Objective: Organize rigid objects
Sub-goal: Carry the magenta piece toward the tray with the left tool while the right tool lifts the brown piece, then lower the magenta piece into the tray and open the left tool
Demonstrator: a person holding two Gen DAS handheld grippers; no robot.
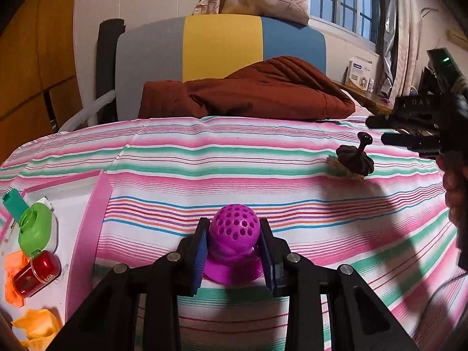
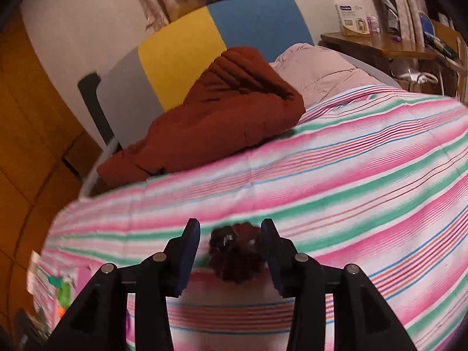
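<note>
My left gripper (image 1: 234, 251) clamps the purple perforated ball (image 1: 235, 229), while my right gripper (image 2: 231, 251) stands parted around the dark wooden top (image 2: 234, 251), pads clear.

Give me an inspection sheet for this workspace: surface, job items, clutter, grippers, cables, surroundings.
Surface: striped bedsheet, wrinkled.
Job's things: purple perforated ball piece in the left gripper; dark spinning top tilted on the sheet; green container and red can in the pink-rimmed tray.
Clutter: orange and yellow crumpled wrappers in the tray.
Grippers: left gripper shut on the ball piece; right gripper open, the top below, clear of its pads.
Cables: thin cable at the right edge.
Surroundings: brown quilt, tricolour headboard, window.
</note>
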